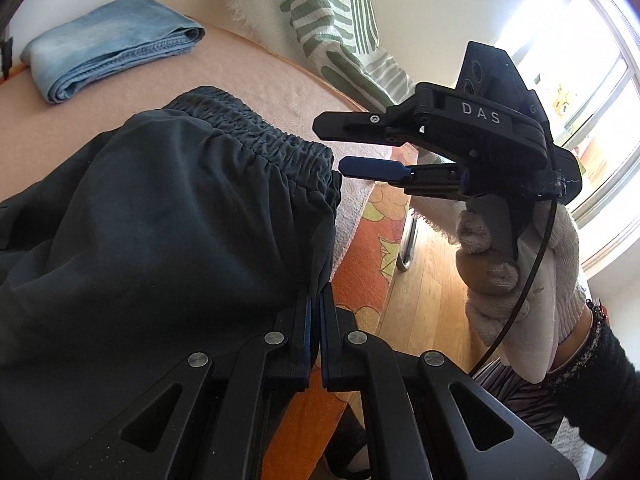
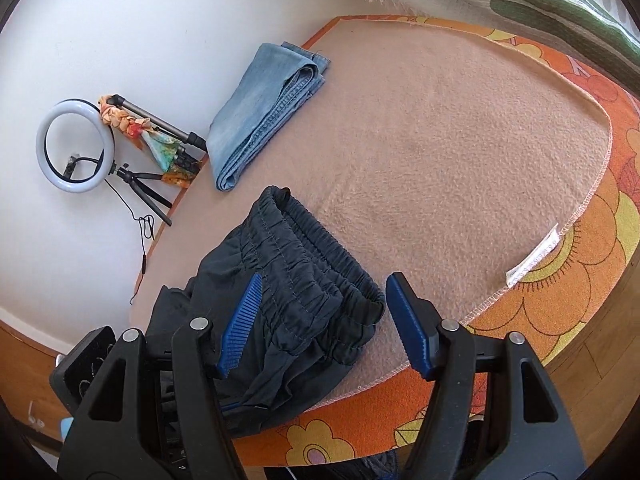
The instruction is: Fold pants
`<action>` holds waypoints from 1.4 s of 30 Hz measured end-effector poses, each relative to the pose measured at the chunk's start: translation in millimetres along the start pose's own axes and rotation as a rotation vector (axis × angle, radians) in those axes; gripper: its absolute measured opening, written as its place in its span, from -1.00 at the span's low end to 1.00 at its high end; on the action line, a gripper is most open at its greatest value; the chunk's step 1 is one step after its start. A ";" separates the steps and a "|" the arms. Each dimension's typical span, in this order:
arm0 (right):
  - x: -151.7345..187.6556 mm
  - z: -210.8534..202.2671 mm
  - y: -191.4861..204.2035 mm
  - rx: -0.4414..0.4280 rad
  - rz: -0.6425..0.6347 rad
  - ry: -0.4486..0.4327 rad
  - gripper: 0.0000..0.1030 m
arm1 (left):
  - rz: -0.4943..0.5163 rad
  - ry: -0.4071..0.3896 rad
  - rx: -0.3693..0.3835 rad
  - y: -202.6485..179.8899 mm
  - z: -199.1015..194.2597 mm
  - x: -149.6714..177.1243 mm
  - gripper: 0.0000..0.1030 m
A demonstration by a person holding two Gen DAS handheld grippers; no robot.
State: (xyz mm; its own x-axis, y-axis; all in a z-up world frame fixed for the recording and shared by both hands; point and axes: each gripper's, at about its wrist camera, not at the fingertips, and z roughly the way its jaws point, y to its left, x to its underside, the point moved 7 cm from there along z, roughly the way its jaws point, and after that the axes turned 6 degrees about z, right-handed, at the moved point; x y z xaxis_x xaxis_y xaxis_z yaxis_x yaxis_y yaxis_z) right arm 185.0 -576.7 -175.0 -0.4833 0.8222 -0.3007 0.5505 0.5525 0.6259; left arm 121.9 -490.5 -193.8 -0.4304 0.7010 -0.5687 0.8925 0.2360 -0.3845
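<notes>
The peach blanket (image 2: 420, 152) covers the surface, folded jeans (image 2: 264, 108) at 11 o'clock. Black pants (image 2: 296, 312) lie bunched at the near edge, 6 o'clock. Left gripper (image 1: 316, 320) fingers are clamped on the pants' edge; right gripper (image 2: 324, 320) fingers are spread wide, straddling the waistband without touching.

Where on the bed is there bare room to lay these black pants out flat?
Free: the wide pink blanket stretch between the folded jeans, the black pants and the blanket's stitched right edge. Crowded: the near corner, where the pants are bunched, and the far-left edge under the jeans.
</notes>
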 end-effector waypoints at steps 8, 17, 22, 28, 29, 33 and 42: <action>-1.8 20.0 -2.5 0.013 0.006 0.023 0.48 | -0.014 -0.028 0.057 -7.5 -3.4 1.8 -0.98; 4.2 34.3 19.8 0.014 -0.134 0.034 0.49 | -0.002 0.022 0.047 -10.9 2.7 16.6 -0.98; 5.8 30.8 13.5 0.047 -0.130 0.021 -0.04 | 0.008 -0.055 0.012 -9.9 -64.1 28.3 -0.78; 6.2 25.3 10.0 0.008 -0.125 0.091 -0.17 | -0.063 -0.154 -0.159 39.1 -159.3 68.3 -0.78; 3.6 24.0 12.2 0.005 -0.135 0.106 0.08 | -0.084 -0.158 -0.174 49.2 -170.9 77.9 -0.78; -31.2 13.0 23.8 -0.020 -0.164 0.046 0.30 | -0.141 -0.135 -0.260 74.0 -197.2 119.5 -0.78; -64.1 73.5 48.6 -0.086 -0.263 0.157 0.50 | -0.270 -0.122 -0.306 102.8 -211.8 175.4 -0.78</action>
State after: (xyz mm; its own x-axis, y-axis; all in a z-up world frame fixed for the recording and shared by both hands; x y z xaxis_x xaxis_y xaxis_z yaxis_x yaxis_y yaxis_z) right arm 292.7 -592.5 -178.2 -0.7041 0.6180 -0.3496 0.3367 0.7241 0.6019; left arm 166.8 -200.7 -179.0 -0.6506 0.5065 -0.5658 0.7367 0.6017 -0.3084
